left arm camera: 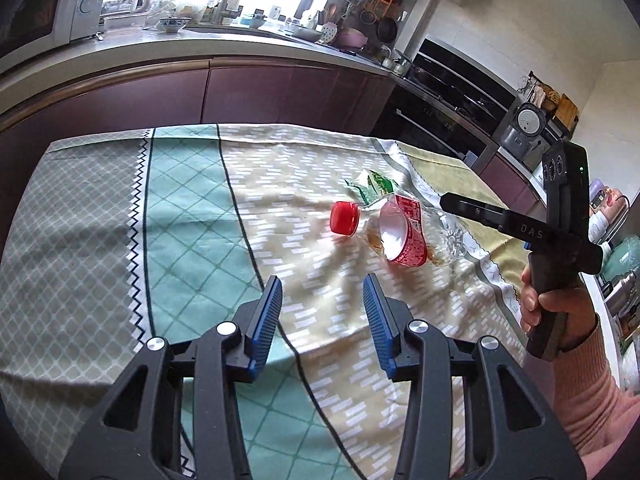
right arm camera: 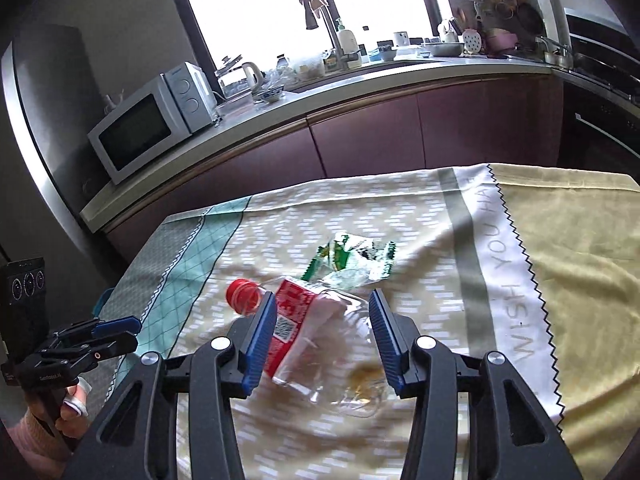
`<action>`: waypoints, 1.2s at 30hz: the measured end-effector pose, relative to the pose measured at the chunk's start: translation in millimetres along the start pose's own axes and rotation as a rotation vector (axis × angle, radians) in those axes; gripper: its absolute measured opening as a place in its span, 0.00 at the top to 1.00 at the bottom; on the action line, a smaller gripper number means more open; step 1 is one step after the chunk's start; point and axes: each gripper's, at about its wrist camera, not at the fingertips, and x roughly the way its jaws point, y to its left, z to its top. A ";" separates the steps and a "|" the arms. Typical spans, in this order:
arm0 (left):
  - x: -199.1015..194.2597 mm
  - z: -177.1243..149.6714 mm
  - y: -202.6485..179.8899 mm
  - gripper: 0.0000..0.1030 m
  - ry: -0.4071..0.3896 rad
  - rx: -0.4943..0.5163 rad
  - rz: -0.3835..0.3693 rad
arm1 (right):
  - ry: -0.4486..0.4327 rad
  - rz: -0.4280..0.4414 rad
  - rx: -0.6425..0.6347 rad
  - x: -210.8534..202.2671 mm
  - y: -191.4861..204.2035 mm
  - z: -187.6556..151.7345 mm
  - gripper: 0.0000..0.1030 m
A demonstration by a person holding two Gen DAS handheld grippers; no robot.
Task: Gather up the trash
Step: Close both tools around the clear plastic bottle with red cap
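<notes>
On the bench [left arm camera: 192,208], your right hand-held gripper [right arm camera: 322,336] straddles the bottle [right arm camera: 308,332], fingers spread; your left hand-held gripper [left arm camera: 322,316] gapes, empty.

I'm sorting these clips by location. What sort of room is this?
A home kitchen, most likely. A microwave and kettle stand on a long counter, a tall sink faucet rises before the window, and a built-in oven sits to one side.

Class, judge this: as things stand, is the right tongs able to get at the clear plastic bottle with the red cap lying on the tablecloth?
Probably yes. The right tongs are open, the clear plastic bottle with the red cap lies between their fingers, and nothing blocks them.
</notes>
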 end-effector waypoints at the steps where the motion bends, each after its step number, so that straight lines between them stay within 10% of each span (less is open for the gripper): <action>1: 4.1 2.3 -2.0 0.60 0.004 -0.001 -0.003 | 0.005 0.005 0.007 1.8 -3.1 0.8 0.55; 36: 102.7 28.5 -15.2 0.43 0.179 -0.142 -0.215 | 0.153 0.307 0.054 32.3 0.6 -26.6 0.53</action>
